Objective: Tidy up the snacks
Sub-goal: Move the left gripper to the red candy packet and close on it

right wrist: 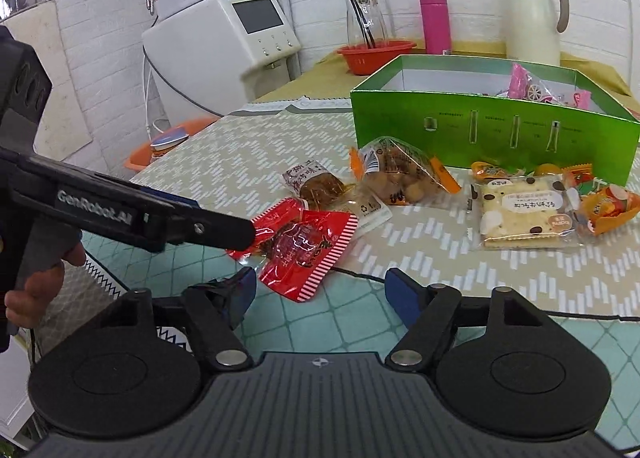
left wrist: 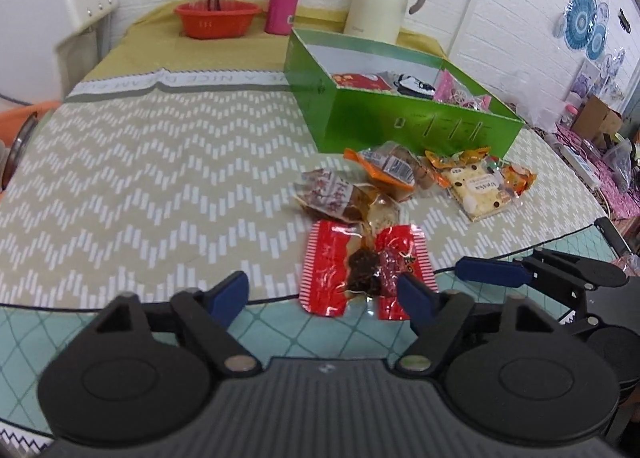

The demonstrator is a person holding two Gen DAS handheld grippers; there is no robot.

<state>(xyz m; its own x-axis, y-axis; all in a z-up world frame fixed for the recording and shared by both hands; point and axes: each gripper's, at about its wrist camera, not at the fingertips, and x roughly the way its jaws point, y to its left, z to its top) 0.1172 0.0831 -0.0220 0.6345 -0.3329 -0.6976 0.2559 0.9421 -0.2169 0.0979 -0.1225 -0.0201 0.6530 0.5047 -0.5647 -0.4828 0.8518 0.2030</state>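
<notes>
In the left wrist view, a glossy red foil snack packet (left wrist: 352, 270) with striped edges lies crinkled at the near edge of a chevron-patterned tablecloth (left wrist: 140, 178), where a teal diamond-print mat (left wrist: 280, 330) begins. The left gripper (left wrist: 324, 290) hovers just over it, its blue-padded fingers (left wrist: 230, 292) partly spread with nothing clamped; the right-hand pad overlaps the packet's corner, though whether it touches cannot be told. Beyond lie a clear pouch of brown pieces (left wrist: 336, 198), an orange-trimmed bag of round nuts (left wrist: 394, 170) and a flat cream biscuit pack (left wrist: 480, 190), all just in front of an open green cardboard box (left wrist: 400, 114) already holding several wrapped items. The right gripper (left wrist: 520, 270) enters from the right edge, its far finger hidden. In the right wrist view, the same red packet (right wrist: 304, 246) sits ahead and to the left, its left end covered by the tip of the left gripper (right wrist: 240, 234), a black arm held by a hand (right wrist: 36, 282) cut off at the frame. The right gripper (right wrist: 320, 294) stands with its fingers (right wrist: 400, 294) well apart and empty above the teal mat. The biscuit pack (right wrist: 524, 214) and small orange sweets (right wrist: 608, 210) lie near the box (right wrist: 480, 130), whose contents are mostly hidden behind its wall. A cream jug (right wrist: 532, 18), a pink flask (right wrist: 436, 18) and a red bowl (right wrist: 376, 54) line the brick wall behind.
</notes>
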